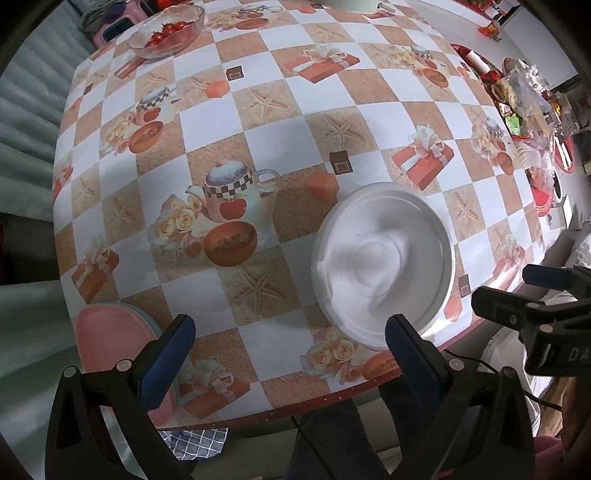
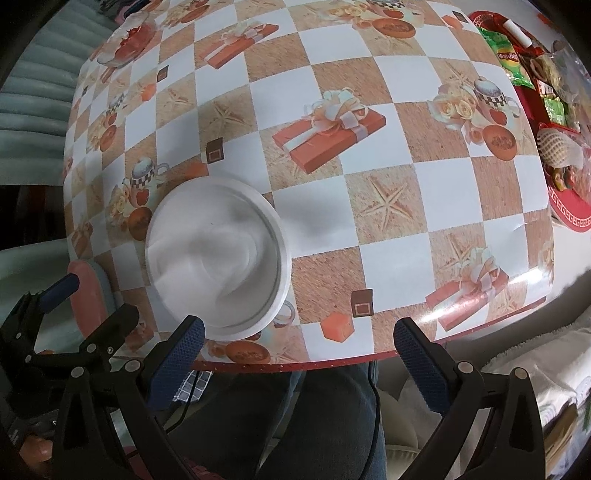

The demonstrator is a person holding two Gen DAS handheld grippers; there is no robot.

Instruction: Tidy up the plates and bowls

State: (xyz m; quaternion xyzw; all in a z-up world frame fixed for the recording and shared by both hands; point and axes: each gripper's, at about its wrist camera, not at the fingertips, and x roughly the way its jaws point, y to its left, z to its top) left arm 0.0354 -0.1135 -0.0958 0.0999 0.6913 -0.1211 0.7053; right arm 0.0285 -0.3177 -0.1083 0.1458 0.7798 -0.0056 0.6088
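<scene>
A white bowl stack stands near the table's front edge; it also shows in the right wrist view. A stack of pink plates lies at the front left corner, seen at the left in the right wrist view. My left gripper is open and empty, above the front edge between the plates and the bowls. My right gripper is open and empty, just right of the bowls, over the table edge. It also shows in the left wrist view.
A glass bowl of tomatoes stands at the far left. A red tray of snack packets fills the right side. The checkered tablecloth covers the table. A person's legs are below the front edge.
</scene>
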